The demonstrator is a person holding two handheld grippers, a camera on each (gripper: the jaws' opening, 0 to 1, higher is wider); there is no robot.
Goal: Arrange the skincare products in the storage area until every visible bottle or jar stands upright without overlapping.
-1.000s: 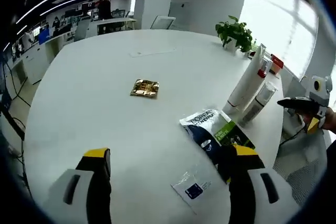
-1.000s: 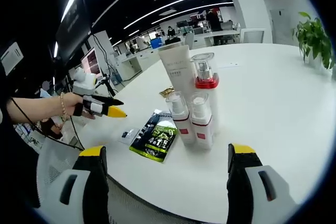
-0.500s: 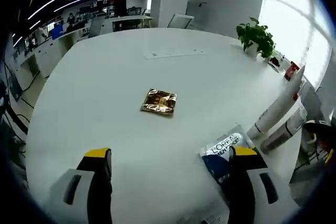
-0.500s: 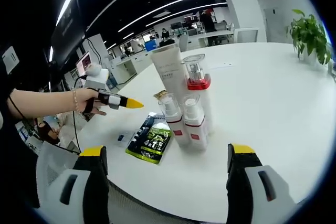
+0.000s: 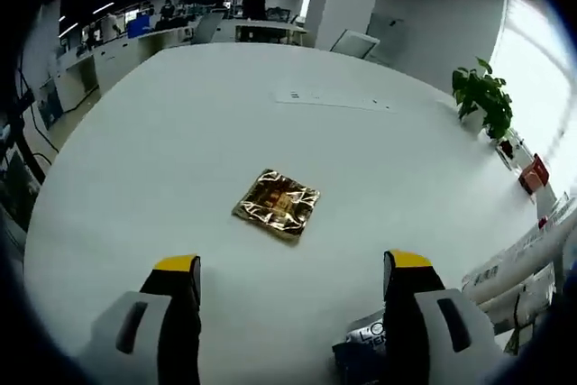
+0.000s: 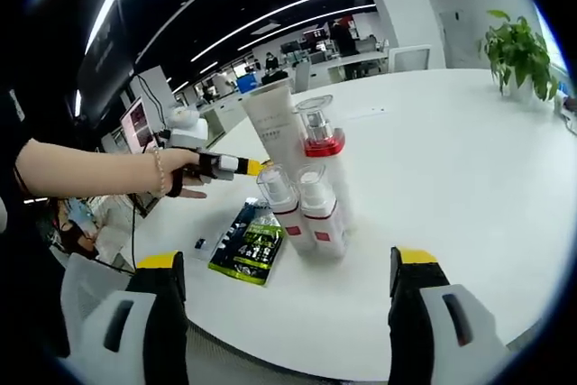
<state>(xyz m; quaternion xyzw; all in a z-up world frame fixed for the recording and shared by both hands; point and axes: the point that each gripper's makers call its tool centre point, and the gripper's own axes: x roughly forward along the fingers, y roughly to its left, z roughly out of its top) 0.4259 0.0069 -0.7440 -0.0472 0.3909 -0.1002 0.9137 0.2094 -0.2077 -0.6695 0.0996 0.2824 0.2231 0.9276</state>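
— White round table in an open office; where's the gold sachet?
— Flat, straight ahead of the left gripper, between its spread, empty jaws' line; that hand is nearer.
— And the bottles?
— Four skincare bottles upright, clustered, green pouch flat beside them. The right gripper gapes empty, well back.

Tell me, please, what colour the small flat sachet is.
Shiny gold sachet, clearest in the left gripper view.
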